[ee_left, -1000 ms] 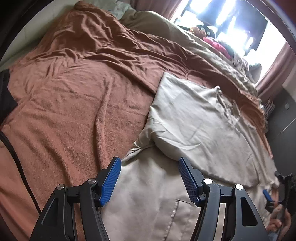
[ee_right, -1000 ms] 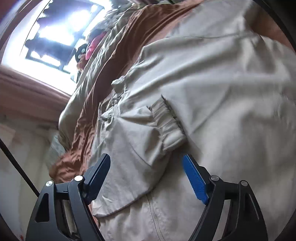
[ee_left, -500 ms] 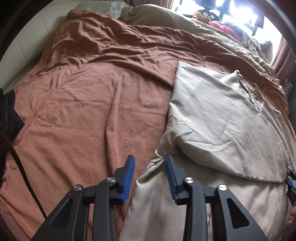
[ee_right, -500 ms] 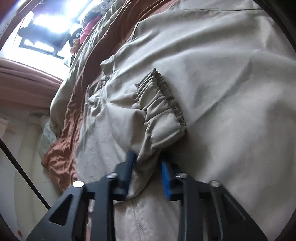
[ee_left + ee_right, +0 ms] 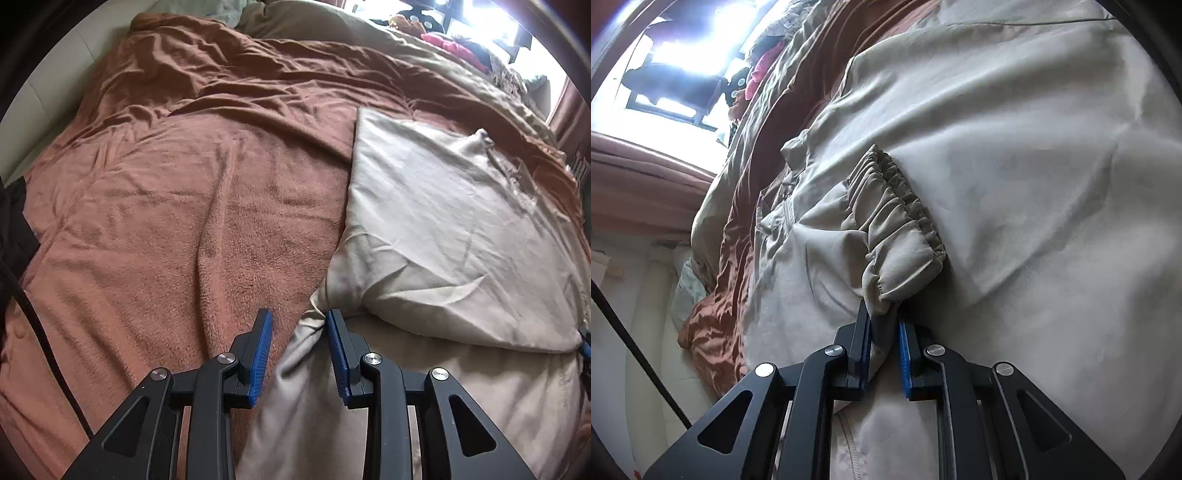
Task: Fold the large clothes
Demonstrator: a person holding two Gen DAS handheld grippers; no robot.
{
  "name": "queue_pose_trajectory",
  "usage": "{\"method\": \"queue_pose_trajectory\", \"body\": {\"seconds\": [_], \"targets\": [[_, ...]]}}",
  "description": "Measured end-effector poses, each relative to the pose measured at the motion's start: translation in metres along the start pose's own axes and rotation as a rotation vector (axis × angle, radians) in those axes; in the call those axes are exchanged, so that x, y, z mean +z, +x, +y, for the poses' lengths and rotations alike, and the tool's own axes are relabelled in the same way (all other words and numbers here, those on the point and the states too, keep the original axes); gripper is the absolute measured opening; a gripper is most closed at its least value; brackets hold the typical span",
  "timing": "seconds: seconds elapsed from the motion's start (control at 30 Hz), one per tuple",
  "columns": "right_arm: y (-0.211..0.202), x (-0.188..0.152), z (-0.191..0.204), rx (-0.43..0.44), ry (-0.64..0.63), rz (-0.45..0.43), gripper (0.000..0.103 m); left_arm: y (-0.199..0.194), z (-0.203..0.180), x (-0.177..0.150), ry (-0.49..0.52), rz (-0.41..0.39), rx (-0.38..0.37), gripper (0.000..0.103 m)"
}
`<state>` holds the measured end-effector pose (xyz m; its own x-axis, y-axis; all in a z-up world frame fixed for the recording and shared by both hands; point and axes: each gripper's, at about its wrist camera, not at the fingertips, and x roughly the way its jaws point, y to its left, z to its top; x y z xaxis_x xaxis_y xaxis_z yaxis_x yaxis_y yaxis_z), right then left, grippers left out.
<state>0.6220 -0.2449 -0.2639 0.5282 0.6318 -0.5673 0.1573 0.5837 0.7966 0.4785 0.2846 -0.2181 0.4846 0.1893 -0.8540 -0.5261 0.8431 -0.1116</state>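
The right gripper (image 5: 882, 325) is pinched tight on the pale jacket (image 5: 1015, 177), on the cloth just under the puffy cuff (image 5: 905, 236) of a sleeve. The left gripper (image 5: 299, 332) has cloth from the jacket's edge bunched between its blue pads (image 5: 337, 347). One pad touches the cloth, but I cannot tell if the other one does, so I cannot tell if it really holds. Both sets of jaws have just been closing on the cloth.

The jacket lies flat on the bed, toward its right side, on a brown blanket (image 5: 177, 229).

To do this step well, I think both grippers should lift together and carry the cloth over evenly, so the fold comes out straight. Pull slowly, since thin cloth can slip out.

The jacket looks smooth, thin and a bit shiny. The cuff is crinkly and stretchy. The blanket is fuzzy and soft, with long wrinkles.
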Motion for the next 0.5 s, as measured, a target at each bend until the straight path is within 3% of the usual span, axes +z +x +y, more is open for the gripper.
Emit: {"method": "queue_pose_trajectory", "body": {"seconds": [0.17, 0.2, 0.3, 0.37, 0.43, 0.5], "targets": [[-0.013, -0.006, -0.008, 0.048, 0.027, 0.024, 0.015, -0.037, 0.0, -0.003, -0.01, -0.05, -0.027, 0.033], [-0.019, -0.008, -0.008, 0.072, 0.023, 0.025, 0.023, -0.049, 0.0, -0.005, -0.013, -0.07, -0.035, 0.033], [-0.04, -0.015, -0.009, 0.123, 0.02, 0.013, 0.069, -0.085, -0.005, -0.006, -0.017, -0.13, -0.052, 0.039], [-0.058, -0.018, -0.01, 0.138, 0.021, -0.008, 0.071, -0.109, -0.011, -0.005, -0.008, -0.185, -0.088, 0.061], [-0.078, -0.021, -0.008, 0.155, -0.003, -0.007, 0.071, -0.129, -0.018, -0.004, 0.007, -0.231, -0.094, 0.073], [-0.103, -0.022, -0.005, 0.148, -0.071, -0.019, 0.071, -0.146, -0.03, -0.001, 0.033, -0.249, -0.116, 0.073]]}}
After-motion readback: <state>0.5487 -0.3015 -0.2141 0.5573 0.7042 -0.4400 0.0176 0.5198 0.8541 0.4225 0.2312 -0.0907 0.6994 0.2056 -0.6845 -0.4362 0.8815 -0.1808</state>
